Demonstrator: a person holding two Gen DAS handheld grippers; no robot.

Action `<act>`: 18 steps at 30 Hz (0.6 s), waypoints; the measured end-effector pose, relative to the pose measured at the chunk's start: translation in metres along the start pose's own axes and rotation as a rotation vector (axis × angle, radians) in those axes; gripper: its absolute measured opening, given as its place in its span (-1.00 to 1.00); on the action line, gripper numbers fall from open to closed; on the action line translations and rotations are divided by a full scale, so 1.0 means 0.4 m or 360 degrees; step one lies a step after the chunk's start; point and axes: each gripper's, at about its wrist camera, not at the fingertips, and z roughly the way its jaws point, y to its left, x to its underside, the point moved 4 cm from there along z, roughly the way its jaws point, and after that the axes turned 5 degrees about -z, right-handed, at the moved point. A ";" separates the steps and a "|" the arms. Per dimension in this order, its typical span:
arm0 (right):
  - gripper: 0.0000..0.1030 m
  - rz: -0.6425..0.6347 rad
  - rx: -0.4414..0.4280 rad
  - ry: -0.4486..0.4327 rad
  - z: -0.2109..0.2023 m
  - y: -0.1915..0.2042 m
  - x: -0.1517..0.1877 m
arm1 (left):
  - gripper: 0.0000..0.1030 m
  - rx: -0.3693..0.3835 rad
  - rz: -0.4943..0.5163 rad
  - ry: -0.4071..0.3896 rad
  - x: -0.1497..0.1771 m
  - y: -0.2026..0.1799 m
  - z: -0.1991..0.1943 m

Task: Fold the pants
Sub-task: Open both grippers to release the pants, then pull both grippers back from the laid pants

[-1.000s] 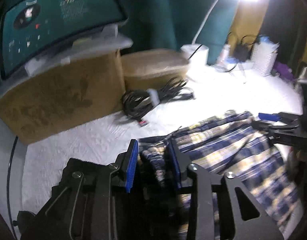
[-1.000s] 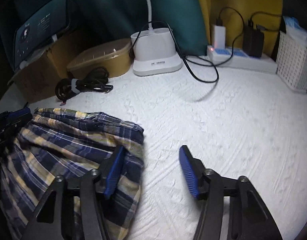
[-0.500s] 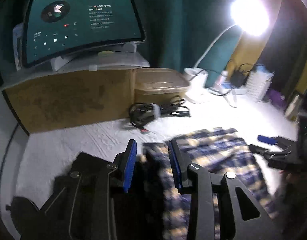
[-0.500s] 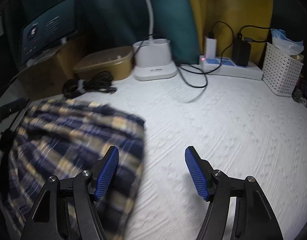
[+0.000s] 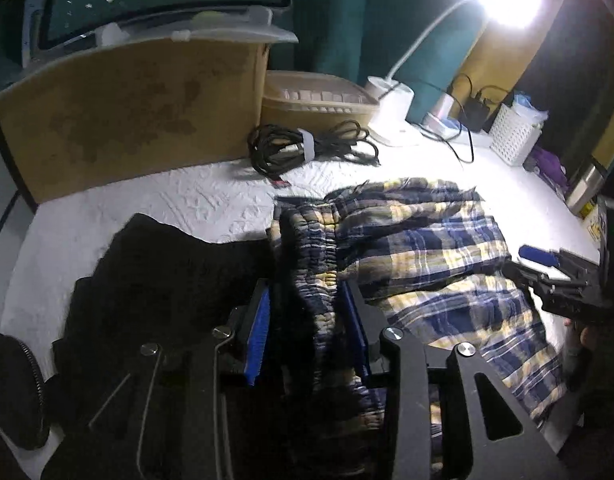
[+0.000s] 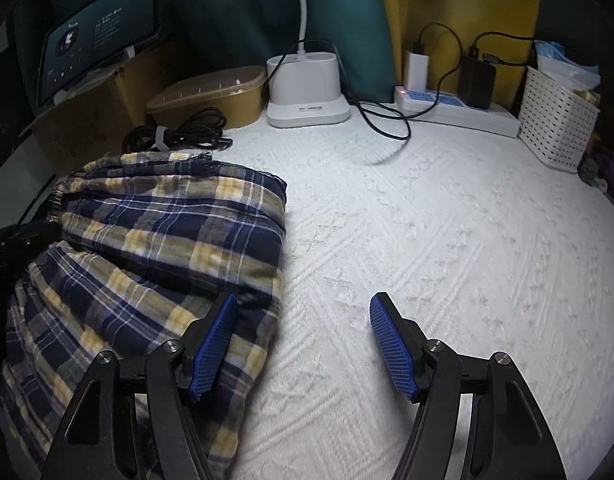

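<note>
The pants (image 5: 427, 264) are blue, yellow and white plaid, folded over on a white textured cloth (image 6: 427, 220). They also show at the left of the right wrist view (image 6: 167, 232). My left gripper (image 5: 307, 320) is shut on the gathered elastic waistband (image 5: 307, 248), which bunches between its blue pads. My right gripper (image 6: 303, 332) is open and empty, with its left pad over the pants' right edge and its right pad over bare cloth. It also shows at the right of the left wrist view (image 5: 555, 268).
At the back stand a cardboard box (image 5: 139, 112) with a tablet (image 6: 99, 60) on top, a tan lidded container (image 5: 315, 100), a coiled black cable (image 5: 307, 148), a white lamp base (image 6: 307, 88), a power strip (image 6: 459, 108) and a white basket (image 6: 555, 120).
The left gripper has tilted back down with the waistband still in it, and the upper layer of the pants has settled flat. The right gripper stayed open at the pants' right edge.
</note>
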 end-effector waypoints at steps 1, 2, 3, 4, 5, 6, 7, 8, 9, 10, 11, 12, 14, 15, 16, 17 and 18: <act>0.35 -0.0002 -0.0006 -0.0005 -0.006 0.004 0.002 | -0.29 0.0006 -0.0005 -0.0021 -0.001 -0.003 -0.013; 0.35 -0.0003 -0.0015 -0.0012 -0.017 0.010 0.007 | -0.29 0.0010 -0.0003 -0.0041 -0.002 -0.008 -0.027; 0.35 -0.0003 -0.0023 -0.0015 -0.021 0.015 0.009 | -0.29 0.0013 0.0000 -0.0060 -0.003 -0.014 -0.042; 0.35 -0.0002 -0.0035 -0.0015 -0.027 0.020 0.014 | -0.29 0.0022 -0.0001 -0.0068 -0.004 -0.017 -0.049; 0.36 -0.0002 -0.0044 -0.0015 -0.033 0.026 0.019 | -0.29 0.0028 -0.0003 -0.0075 -0.002 -0.022 -0.056; 0.36 -0.0006 -0.0049 -0.0015 -0.037 0.031 0.023 | -0.29 0.0031 0.0004 -0.0078 0.004 -0.028 -0.065; 0.36 -0.0014 -0.0059 -0.0013 -0.041 0.039 0.029 | -0.29 0.0034 0.0012 -0.0074 0.008 -0.033 -0.068; 0.36 -0.0019 -0.0065 -0.0009 -0.044 0.045 0.036 | -0.29 0.0036 0.0024 -0.0066 0.017 -0.040 -0.072; 0.36 -0.0020 -0.0069 -0.0008 -0.046 0.049 0.041 | -0.29 0.0036 0.0029 -0.0061 0.024 -0.043 -0.073; 0.36 -0.0020 -0.0076 -0.0007 -0.049 0.054 0.046 | -0.29 0.0035 0.0036 -0.0048 0.039 -0.049 -0.073; 0.36 -0.0021 -0.0085 -0.0003 -0.052 0.058 0.052 | -0.29 0.0033 0.0038 -0.0040 0.045 -0.052 -0.070; 0.36 -0.0022 -0.0092 -0.0001 -0.055 0.062 0.058 | -0.28 0.0021 0.0042 -0.0035 0.056 -0.055 -0.067; 0.36 -0.0022 -0.0115 0.0008 -0.060 0.071 0.067 | -0.27 -0.0002 0.0040 -0.0017 0.075 -0.053 -0.063; 0.36 -0.0020 -0.0135 0.0011 -0.064 0.077 0.072 | -0.27 -0.0002 0.0032 -0.0002 0.083 -0.050 -0.060; 0.36 -0.0020 -0.0148 0.0014 -0.067 0.082 0.076 | -0.27 -0.0014 0.0025 0.0013 0.090 -0.046 -0.055; 0.36 -0.0028 -0.0151 0.0016 -0.069 0.087 0.081 | -0.27 -0.0031 0.0025 0.0023 0.098 -0.043 -0.052; 0.36 -0.0036 -0.0155 0.0020 -0.071 0.092 0.085 | -0.27 -0.0042 0.0028 0.0031 0.106 -0.041 -0.050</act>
